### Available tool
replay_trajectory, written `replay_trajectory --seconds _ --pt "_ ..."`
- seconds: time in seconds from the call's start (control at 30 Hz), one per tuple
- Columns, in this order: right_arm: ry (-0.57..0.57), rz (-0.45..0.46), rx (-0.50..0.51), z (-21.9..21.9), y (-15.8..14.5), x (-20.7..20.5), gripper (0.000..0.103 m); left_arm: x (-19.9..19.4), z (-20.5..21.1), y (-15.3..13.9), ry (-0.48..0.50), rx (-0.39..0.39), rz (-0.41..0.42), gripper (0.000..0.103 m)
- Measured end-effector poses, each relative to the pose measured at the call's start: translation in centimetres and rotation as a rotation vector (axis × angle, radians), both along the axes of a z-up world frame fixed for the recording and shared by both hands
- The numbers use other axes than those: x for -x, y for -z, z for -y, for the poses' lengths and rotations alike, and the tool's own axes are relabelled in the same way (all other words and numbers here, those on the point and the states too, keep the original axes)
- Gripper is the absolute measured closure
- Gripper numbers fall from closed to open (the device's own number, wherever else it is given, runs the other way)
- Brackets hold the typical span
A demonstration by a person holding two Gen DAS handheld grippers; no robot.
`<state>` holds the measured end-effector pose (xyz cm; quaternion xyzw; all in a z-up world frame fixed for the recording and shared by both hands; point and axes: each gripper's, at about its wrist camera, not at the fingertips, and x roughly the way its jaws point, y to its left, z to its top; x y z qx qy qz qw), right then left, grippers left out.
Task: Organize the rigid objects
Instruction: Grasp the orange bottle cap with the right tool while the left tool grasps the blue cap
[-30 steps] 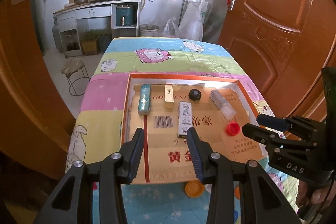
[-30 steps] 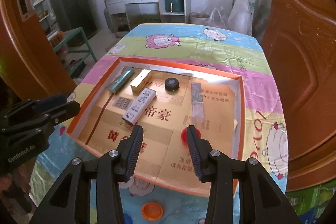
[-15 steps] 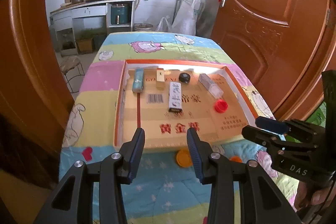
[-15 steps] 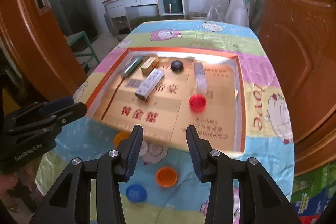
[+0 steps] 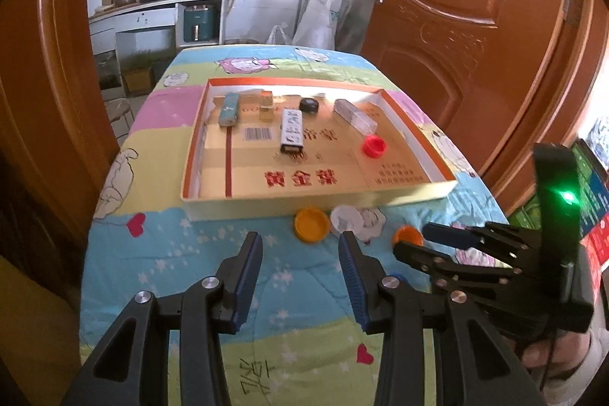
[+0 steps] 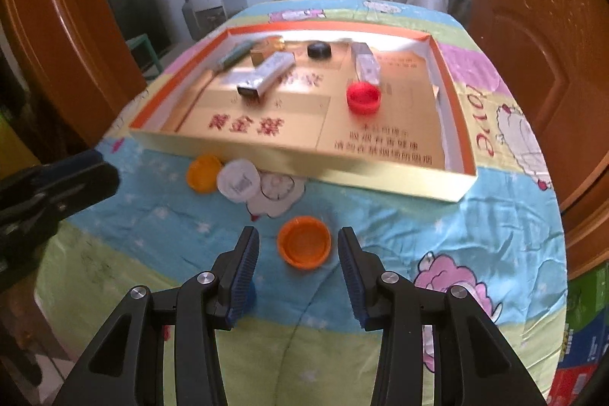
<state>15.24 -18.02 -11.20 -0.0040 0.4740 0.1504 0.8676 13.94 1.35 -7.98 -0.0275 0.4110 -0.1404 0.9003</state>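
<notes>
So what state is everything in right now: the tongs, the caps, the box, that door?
Left tongs: open, empty.
Right tongs: open, empty, either side of the orange cap.
Orange cap: hollow side up, on the cloth outside the box.
Red cap: hollow side up, in the box.
White lid: flat, beside a yellow-orange cap.
Cardboard box: open-topped, lidless.
Door: ajar.

Two wrist fisheyes, both angled down over the table's near end.
Each looks forward along its own fingers; both share the shallow box [image 5: 415, 130] [image 6: 453, 101] and the orange cap [image 5: 408, 235] [image 6: 303, 241].
</notes>
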Motion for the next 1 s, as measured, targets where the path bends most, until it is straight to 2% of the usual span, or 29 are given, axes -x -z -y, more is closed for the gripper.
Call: replay_trajectory --seconds 0.2,0.23,0.27,0.47,0.73,1.0 --pt "-0.015 0.022 0.033 -0.4 0.7 0.2 0.059 0.9 0.7 0.9 0.033 0.003 -0.017 0.061" --pt "-0.022 0.021 0.042 -0.6 0.8 0.3 0.061 1.0 0.8 1.0 0.041 0.004 -0.022 0.061" --pt "-0.023 0.021 0.055 -0.7 1.0 0.3 0.072 1.1 1.1 1.2 0.052 0.003 -0.026 0.061" --pt "-0.009 0.028 0.043 -0.2 0.9 0.3 0.072 1.6 3.0 2.3 0.134 -0.001 -0.051 0.061" --pt "0.074 0.06 0.008 2.9 -0.5 2.0 0.072 1.9 6.5 4.0 0.243 -0.034 -0.058 0.061" --pt "0.117 0.051 -0.012 4.8 -0.4 2.9 0.071 1.4 8.1 5.5 0.26 -0.08 -0.052 0.061"
